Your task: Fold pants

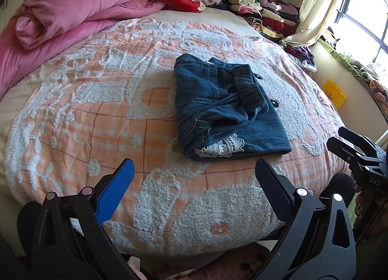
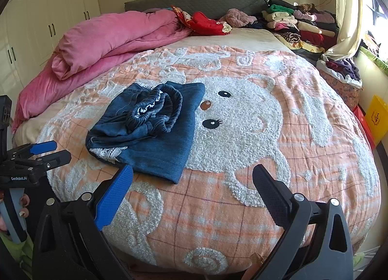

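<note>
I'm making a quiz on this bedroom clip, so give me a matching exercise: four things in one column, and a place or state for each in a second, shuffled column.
Things:
1. jeans
2. pink quilt
3. stacked clothes
4. left hand-held gripper

Places or states:
A. piled at the bed's far corner by the curtain
B. open, holding nothing, near the foot of the bed
C. folded in a bundle in the middle of the bedspread
D. bunched along the bed's left side

Pairs: 1-C, 2-D, 3-A, 4-B
</note>
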Tool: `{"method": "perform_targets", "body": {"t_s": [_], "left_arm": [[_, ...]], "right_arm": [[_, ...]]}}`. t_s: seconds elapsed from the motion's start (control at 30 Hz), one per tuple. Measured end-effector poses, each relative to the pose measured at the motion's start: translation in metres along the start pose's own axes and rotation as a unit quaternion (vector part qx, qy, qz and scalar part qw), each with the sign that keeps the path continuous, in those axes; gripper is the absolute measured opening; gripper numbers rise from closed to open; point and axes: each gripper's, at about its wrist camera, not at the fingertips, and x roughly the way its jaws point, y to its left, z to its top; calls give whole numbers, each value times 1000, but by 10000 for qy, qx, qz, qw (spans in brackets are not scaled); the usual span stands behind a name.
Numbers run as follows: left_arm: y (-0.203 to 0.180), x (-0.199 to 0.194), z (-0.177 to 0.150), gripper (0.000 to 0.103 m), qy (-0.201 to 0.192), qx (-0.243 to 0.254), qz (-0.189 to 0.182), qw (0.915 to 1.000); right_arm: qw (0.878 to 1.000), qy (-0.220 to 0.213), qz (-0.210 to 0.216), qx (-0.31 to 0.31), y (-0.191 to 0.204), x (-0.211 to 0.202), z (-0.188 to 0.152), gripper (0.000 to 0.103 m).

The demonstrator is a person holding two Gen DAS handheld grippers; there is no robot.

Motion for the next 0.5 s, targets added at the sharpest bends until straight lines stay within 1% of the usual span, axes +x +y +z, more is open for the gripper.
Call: {"method": "perform_targets", "body": {"t_s": [0.5], "left_arm": [[-2, -1, -1, 93, 21, -1, -44, 10000]], "right_arm": [[10000, -12, -21, -9, -1, -1, 0, 98]]}}
